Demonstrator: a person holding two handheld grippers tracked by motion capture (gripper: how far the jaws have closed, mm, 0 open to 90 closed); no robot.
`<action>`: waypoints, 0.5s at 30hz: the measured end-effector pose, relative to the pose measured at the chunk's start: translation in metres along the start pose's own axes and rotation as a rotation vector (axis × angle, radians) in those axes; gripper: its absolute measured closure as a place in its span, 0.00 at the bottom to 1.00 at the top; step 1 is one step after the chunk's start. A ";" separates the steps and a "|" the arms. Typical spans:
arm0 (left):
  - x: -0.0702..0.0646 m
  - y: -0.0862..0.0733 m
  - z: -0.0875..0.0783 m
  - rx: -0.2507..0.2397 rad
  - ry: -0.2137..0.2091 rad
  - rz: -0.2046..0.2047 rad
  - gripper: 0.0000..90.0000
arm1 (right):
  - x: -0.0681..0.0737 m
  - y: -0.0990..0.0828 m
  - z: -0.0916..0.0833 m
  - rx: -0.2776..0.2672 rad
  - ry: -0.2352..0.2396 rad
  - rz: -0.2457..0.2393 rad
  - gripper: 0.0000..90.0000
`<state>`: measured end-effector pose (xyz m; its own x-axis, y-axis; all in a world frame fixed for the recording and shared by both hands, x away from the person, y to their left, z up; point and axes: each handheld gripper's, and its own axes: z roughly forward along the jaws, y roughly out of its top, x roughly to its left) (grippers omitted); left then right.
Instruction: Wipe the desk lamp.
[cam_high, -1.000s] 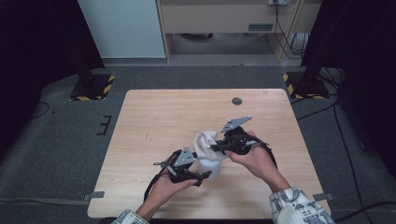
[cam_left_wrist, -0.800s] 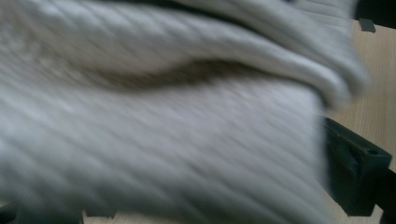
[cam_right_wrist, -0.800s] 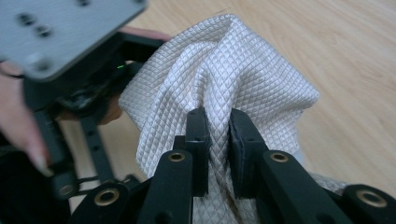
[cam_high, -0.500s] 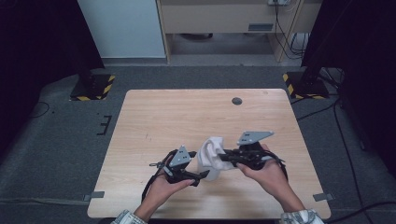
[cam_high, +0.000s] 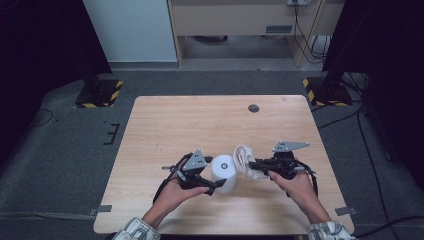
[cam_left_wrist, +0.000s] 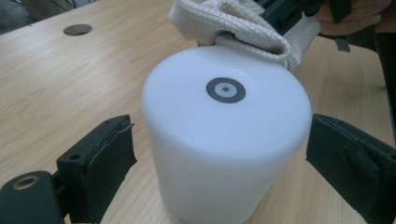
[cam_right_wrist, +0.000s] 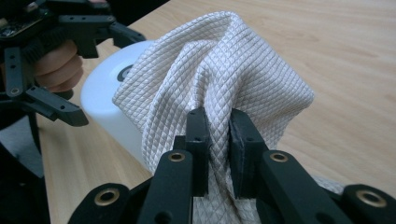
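A white plastic cylinder (cam_high: 223, 168) (cam_left_wrist: 226, 135) stands upright on the wooden table (cam_high: 200, 125), with a small grey ring mark on its top. My left gripper (cam_high: 216, 179) (cam_left_wrist: 219, 163) straddles it. Its jaws have just been opening, and both pads (cam_left_wrist: 100, 163) stand clear of the cylinder's sides. My right gripper (cam_high: 251, 164) (cam_right_wrist: 218, 140) is shut on a bunched white quilted cloth (cam_high: 245, 159) (cam_right_wrist: 219, 70), held just to the right of the cylinder (cam_right_wrist: 105, 93). A fold of the cloth (cam_left_wrist: 233, 23) hangs at the cylinder's far rim.
A dark round grommet hole (cam_high: 253, 108) lies near the table's far edge. Beyond the table, on the grey floor, are two black stands with yellow-striped bases (cam_high: 100, 92) (cam_high: 325, 90) and a cabinet with trailing cables (cam_high: 300, 30).
My right gripper has carried the cloth down and to the right, off the cylinder, which now shows bare. The left jaws have spread wider around the cylinder.
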<state>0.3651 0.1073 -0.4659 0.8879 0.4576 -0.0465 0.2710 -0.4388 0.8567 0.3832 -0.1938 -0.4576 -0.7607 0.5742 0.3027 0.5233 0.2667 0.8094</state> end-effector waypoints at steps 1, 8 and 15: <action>0.000 0.001 0.002 0.011 -0.001 0.008 0.07 | -0.001 -0.003 0.004 -0.004 0.010 0.015 0.89; -0.003 0.001 0.010 0.035 0.026 0.009 0.09 | 0.009 -0.020 0.036 0.095 0.007 0.008 0.89; -0.002 -0.002 0.007 0.024 0.024 0.002 0.09 | 0.007 -0.023 0.041 0.125 -0.025 0.020 0.89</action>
<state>0.3653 0.1015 -0.4713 0.8794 0.4751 -0.0323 0.2782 -0.4577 0.8445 0.3817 -0.1644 -0.4950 -0.7407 0.5991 0.3039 0.5832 0.3489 0.7336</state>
